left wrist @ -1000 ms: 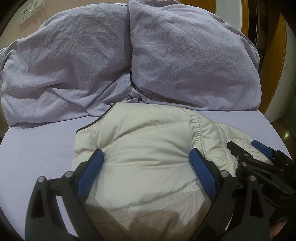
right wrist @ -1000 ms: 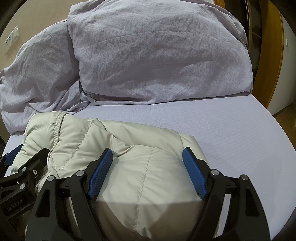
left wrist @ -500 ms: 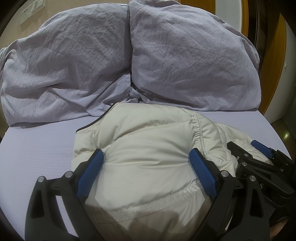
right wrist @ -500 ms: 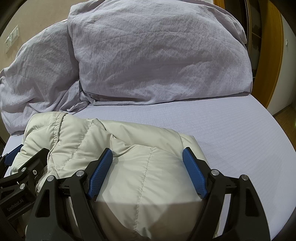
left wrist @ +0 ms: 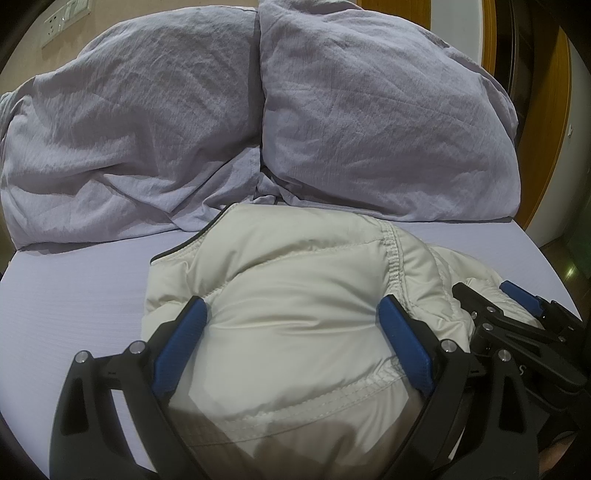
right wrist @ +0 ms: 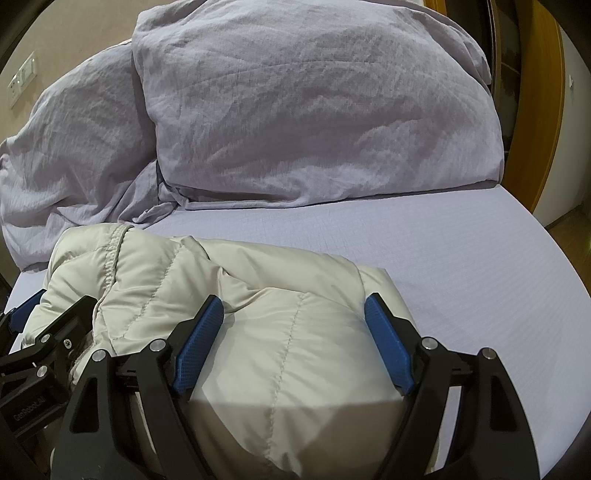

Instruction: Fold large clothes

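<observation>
A cream puffer jacket [left wrist: 295, 266] lies bundled on the lilac bed sheet [left wrist: 74, 295], near the front edge. My left gripper [left wrist: 293, 302] straddles the bundle's left part, blue pads pressing into the padding on both sides, jaws wide. My right gripper [right wrist: 293, 299] grips the right part of the jacket [right wrist: 184, 266] the same way, its right pad at the bundle's edge. Each wrist view shows the other gripper close beside it: the right gripper [left wrist: 517, 314] and the left gripper [right wrist: 44, 325]. The jacket's underside is hidden.
Two large lilac pillows [left wrist: 369, 110] [left wrist: 129, 129] lean against the wall behind the jacket. Bare sheet [right wrist: 443, 240] stretches right of the bundle to the bed's edge. A wooden door frame [left wrist: 554, 110] stands at the right, a wall socket [left wrist: 66, 18] at the top left.
</observation>
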`<state>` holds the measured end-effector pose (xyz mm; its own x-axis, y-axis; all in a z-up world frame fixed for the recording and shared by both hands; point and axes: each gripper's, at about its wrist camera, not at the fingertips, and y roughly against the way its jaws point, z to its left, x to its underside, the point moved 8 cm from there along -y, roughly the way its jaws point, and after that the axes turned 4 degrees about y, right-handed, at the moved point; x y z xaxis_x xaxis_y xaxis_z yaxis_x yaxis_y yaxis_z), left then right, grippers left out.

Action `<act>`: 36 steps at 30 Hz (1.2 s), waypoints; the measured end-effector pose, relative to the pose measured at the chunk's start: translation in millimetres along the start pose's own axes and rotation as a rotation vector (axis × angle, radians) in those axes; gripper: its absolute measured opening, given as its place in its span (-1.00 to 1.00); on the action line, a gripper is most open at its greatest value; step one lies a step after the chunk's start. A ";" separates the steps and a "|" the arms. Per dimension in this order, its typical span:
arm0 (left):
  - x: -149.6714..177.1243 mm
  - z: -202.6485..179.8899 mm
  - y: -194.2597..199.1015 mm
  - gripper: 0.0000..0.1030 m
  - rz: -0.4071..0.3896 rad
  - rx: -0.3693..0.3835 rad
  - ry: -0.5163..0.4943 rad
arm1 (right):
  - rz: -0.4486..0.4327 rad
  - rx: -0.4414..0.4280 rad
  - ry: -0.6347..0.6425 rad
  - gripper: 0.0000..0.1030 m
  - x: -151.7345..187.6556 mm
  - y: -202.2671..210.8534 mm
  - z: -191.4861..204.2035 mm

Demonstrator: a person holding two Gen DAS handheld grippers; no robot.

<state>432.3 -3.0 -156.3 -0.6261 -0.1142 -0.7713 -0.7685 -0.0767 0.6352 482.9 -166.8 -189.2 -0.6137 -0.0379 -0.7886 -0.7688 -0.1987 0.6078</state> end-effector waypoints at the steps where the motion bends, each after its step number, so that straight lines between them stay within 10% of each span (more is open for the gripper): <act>1: 0.7 0.2 1.2 0.81 0.000 0.000 0.001 | 0.000 0.003 0.001 0.55 0.0 0.5 0.1; 20: 3.9 23.0 50.0 0.85 0.062 0.005 0.015 | 0.072 -0.025 -0.010 0.87 5.6 43.2 -27.6; 36: 39.2 60.9 71.6 0.86 0.192 0.097 0.180 | 0.348 -0.400 -0.333 0.97 50.1 39.3 -57.5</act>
<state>344.7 47.4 -143.5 -0.7347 -0.2925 -0.6121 -0.6524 0.0573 0.7557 432.2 -232.7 -210.1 -0.8888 0.1283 -0.4400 -0.4265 -0.5831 0.6914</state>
